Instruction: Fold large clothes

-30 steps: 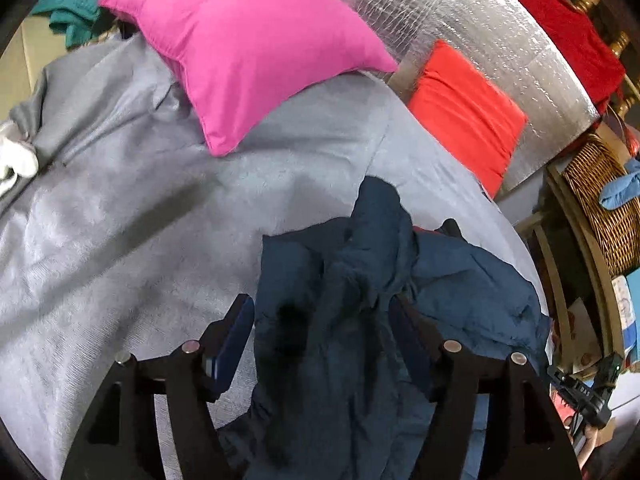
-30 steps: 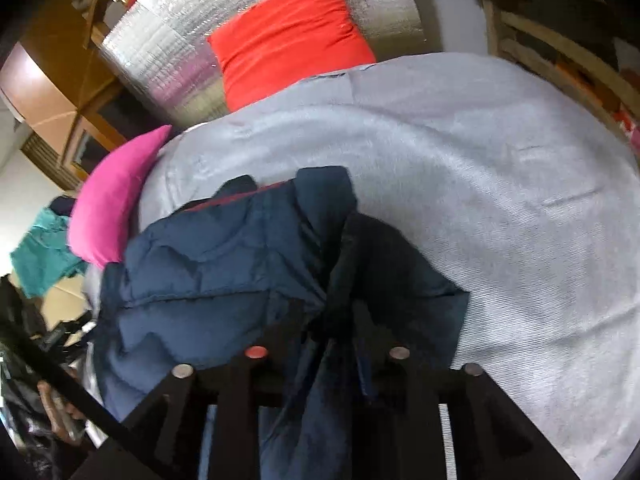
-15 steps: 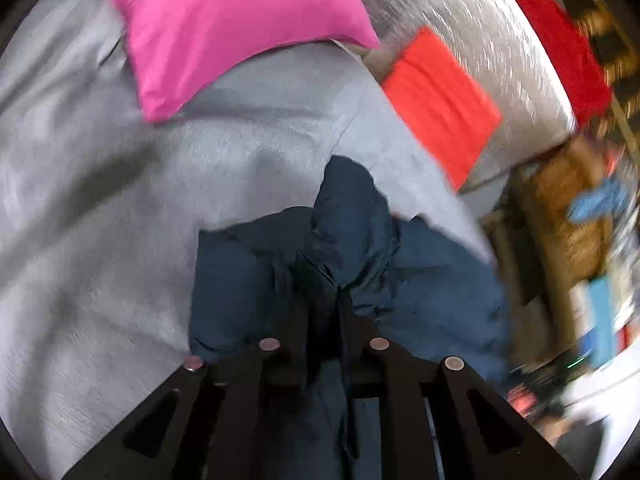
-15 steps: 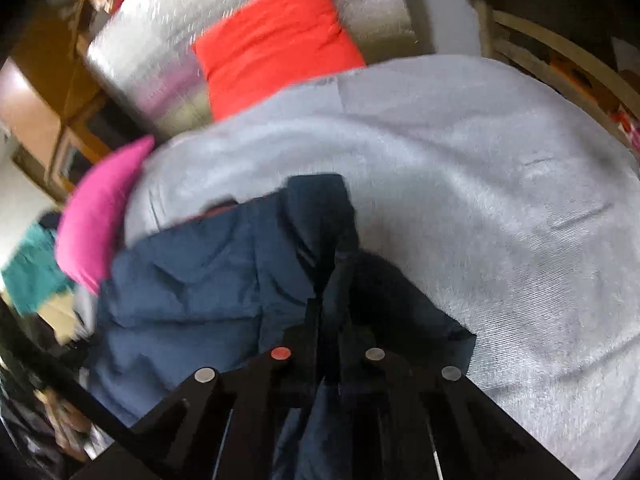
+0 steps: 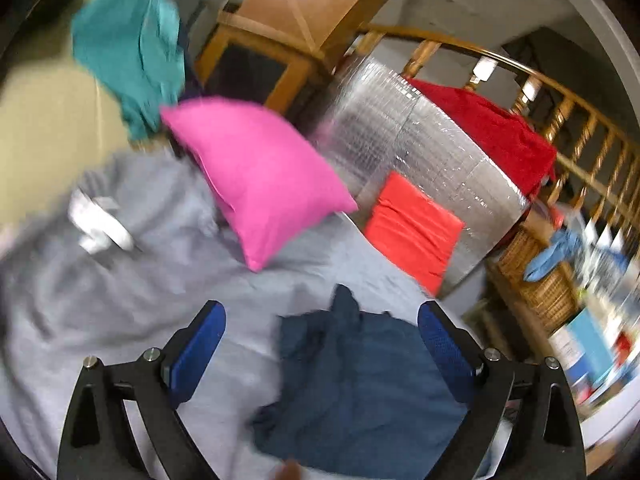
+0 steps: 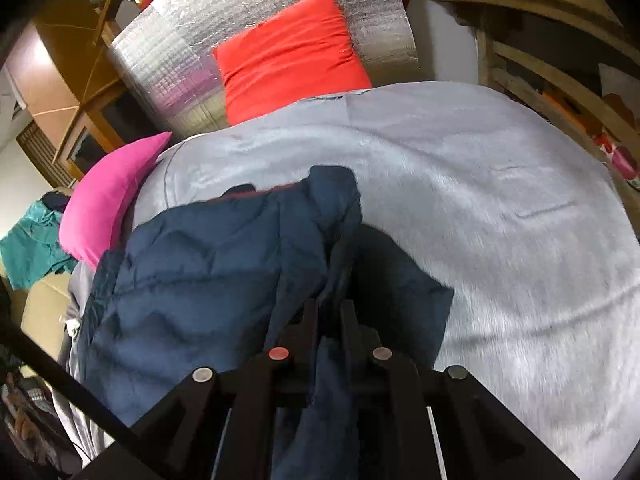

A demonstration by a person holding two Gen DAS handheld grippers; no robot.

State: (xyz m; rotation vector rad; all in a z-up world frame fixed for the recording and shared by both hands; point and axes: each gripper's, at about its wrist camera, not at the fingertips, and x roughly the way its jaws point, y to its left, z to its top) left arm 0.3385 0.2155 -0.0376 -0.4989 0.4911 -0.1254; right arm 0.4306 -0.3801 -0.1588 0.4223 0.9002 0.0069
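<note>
A navy padded jacket (image 5: 360, 380) lies crumpled on a grey blanket (image 5: 120, 300) over the bed. My left gripper (image 5: 320, 312) hovers above the jacket, its blue pads wide apart and still opening, touching no cloth. In the right wrist view the jacket (image 6: 192, 280) spreads to the left, one flap lying toward the blanket (image 6: 500, 220) on the right. My right gripper (image 6: 329, 306) is pinched on a fold of the jacket. Its jaws are starting to open, with the cloth still between them.
A pink pillow (image 5: 256, 176) and a red cushion (image 5: 412, 228) lean at the head of the bed against a silver foil mat (image 5: 400, 132). A teal garment (image 5: 128, 48) hangs at the far left. A wicker basket (image 5: 540, 280) stands right of the bed.
My left gripper shut on the jacket, then let it go, opened wide and rose back from it. My right gripper closed on a jacket fold and stays there.
</note>
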